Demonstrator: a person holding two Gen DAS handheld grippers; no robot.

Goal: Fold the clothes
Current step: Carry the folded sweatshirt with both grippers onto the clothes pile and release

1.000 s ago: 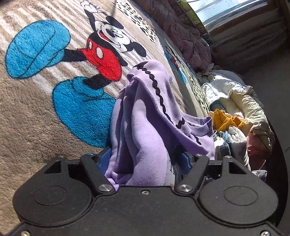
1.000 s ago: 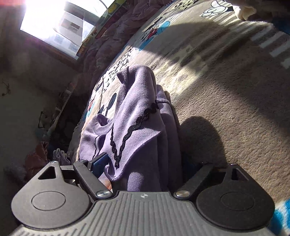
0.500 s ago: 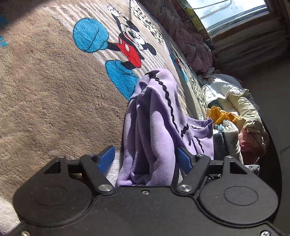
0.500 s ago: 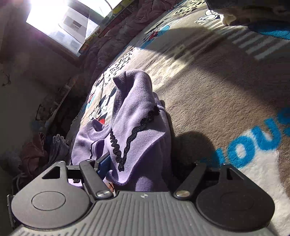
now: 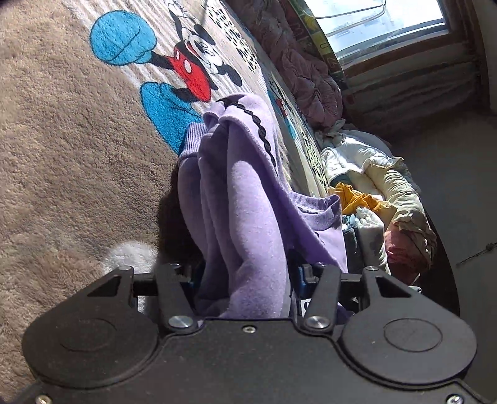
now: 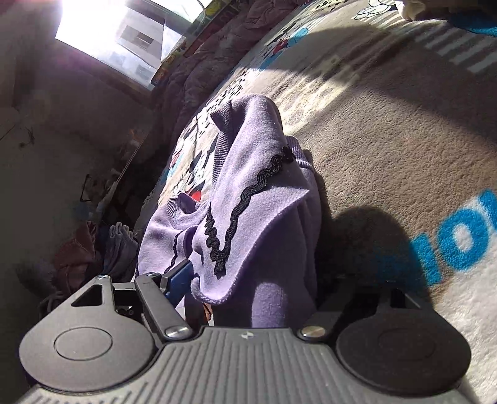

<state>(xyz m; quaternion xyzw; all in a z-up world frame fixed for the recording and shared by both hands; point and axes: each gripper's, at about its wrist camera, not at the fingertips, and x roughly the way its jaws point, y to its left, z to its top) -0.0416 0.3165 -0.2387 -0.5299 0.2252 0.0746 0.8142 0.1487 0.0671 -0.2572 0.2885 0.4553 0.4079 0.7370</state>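
Observation:
A purple sweater [image 5: 242, 192] with black wavy trim is bunched up on a beige cartoon-mouse blanket [image 5: 77, 155]. In the left wrist view the cloth fills the gap of my left gripper [image 5: 247, 273]. Its jaws are closing and both blue pads are nearly buried in the fabric. The right wrist view shows the same sweater [image 6: 257, 186] from the other side, rising from my right gripper [image 6: 248, 286]. Those jaws are closing too. One blue pad [image 6: 178, 279] presses the cloth, while the other finger is hidden under fabric and shadow.
A heap of loose clothes [image 5: 372, 192] lies at the blanket's right edge, and shows again in the right wrist view as a clothes heap [image 6: 102, 245] at lower left. A pink quilt [image 5: 304, 77] runs under the window [image 5: 388, 25]. Blue letters [image 6: 459, 236] mark the blanket [image 6: 388, 140].
The left jaws spread off the sweater half a second ago and have now closed in on it. Both grippers drew back across the blanket, and blue letters came into the right view.

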